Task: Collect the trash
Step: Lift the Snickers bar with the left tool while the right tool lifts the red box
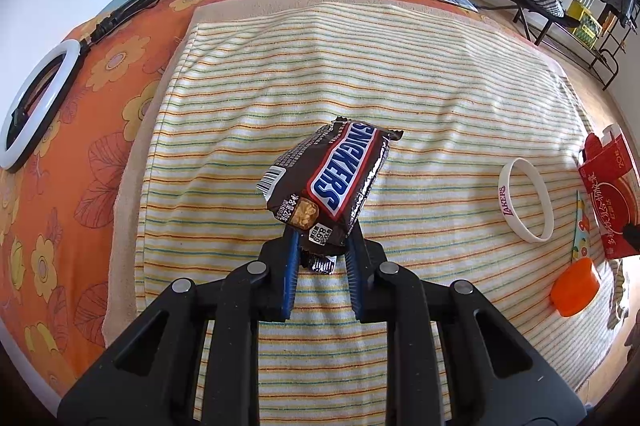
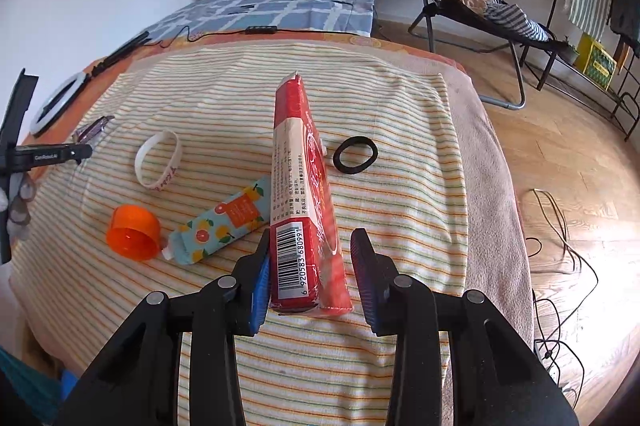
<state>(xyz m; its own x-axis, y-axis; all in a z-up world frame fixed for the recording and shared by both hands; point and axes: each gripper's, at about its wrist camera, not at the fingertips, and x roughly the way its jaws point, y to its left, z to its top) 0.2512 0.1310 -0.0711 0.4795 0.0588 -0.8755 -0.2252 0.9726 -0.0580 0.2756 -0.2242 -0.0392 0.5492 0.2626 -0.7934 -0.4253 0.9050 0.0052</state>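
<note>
The left gripper [image 1: 322, 246] is pinching the candy wrapper's [image 1: 334, 182] lower end, lifting it above the striped towel [image 1: 420, 74]. The right gripper [image 2: 310, 246] is standing partly open around the red box [image 2: 304, 186]; only its left finger is touching it.

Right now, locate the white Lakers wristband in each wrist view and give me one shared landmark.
Left wrist view: the white wristband lies at right on the striped towel, left of the red box.
Right wrist view: the wristband lies left of centre, up-left of the red box.
Shared landmark: the orange cap, close beside it in both.
</note>
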